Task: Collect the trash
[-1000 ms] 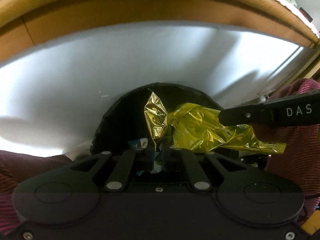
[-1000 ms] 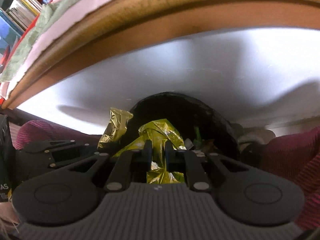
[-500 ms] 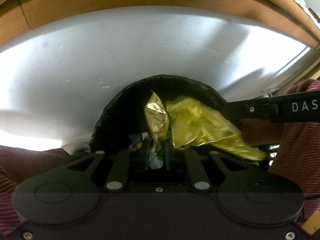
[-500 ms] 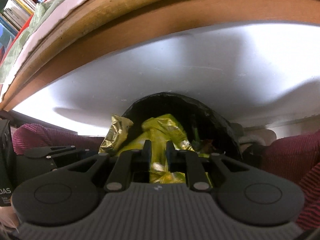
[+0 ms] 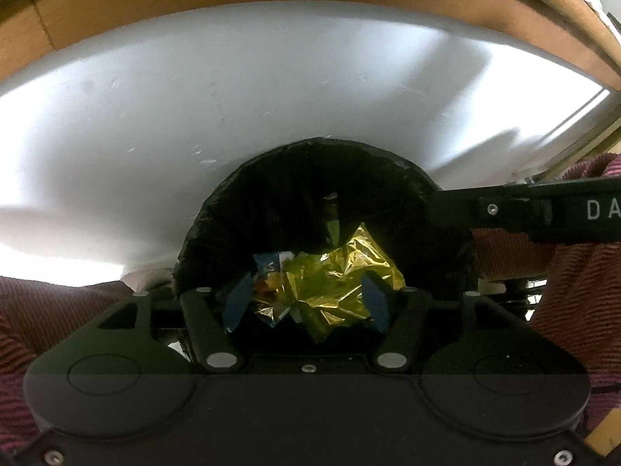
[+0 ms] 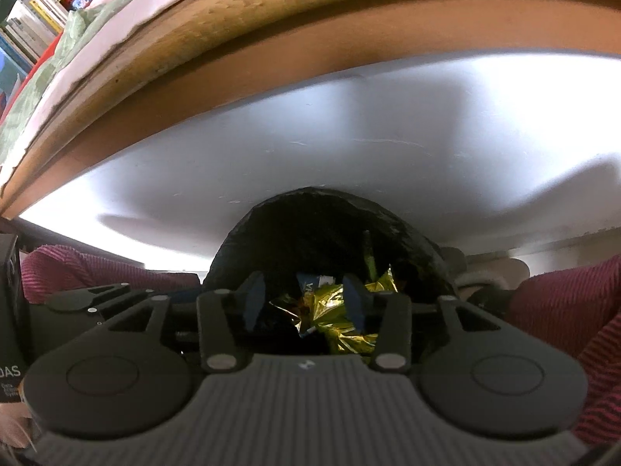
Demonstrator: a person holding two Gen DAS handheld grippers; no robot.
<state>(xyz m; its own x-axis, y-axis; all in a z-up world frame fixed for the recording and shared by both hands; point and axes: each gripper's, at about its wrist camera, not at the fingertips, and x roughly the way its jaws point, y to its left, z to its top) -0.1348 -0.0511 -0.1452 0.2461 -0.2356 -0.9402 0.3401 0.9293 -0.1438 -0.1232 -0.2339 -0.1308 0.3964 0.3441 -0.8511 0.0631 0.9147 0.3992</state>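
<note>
The gold foil wrapper (image 5: 341, 283) has dropped from both grips and now lies low at centre frame inside the black bin bag (image 5: 271, 209). The left gripper (image 5: 306, 299) and right gripper (image 6: 304, 303) have just been opening; their jaws stand wide, pressing nothing. This piece looks collected; further trash is not visible.

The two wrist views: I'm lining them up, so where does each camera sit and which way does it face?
Left wrist view: on the left tool, looking steeply down into the black bin at gold wrappers; open fingers and the right tool show.
Right wrist view: on the right tool, looking down into the bin; open fingers and part of the left tool show.
Shared: bin, wrappers, white floor, maroon fabric.
</note>
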